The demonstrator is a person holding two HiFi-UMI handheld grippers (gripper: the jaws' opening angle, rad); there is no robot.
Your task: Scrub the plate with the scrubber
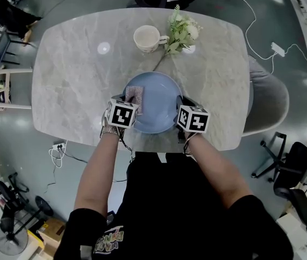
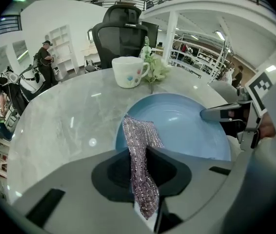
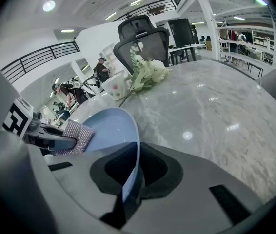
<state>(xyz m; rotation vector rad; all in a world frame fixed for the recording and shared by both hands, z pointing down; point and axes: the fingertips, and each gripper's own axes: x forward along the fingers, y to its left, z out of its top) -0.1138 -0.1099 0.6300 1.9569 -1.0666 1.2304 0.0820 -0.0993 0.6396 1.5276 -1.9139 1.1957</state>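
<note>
Head view: left tongs (image 1: 130, 99) clamp one scrubber (image 1: 134, 95), right tongs (image 1: 179, 104) clamp the rim of one plate (image 1: 158, 106), with one cup (image 1: 147, 38) and one sprig (image 1: 181, 30) beyond them on one bench (image 1: 77, 75).

Marble table (image 1: 72, 80), grey floor (image 1: 29, 156), black office chair (image 2: 123, 33), mezzanine railing (image 3: 35, 62), ceiling lights (image 3: 49, 5).
</note>
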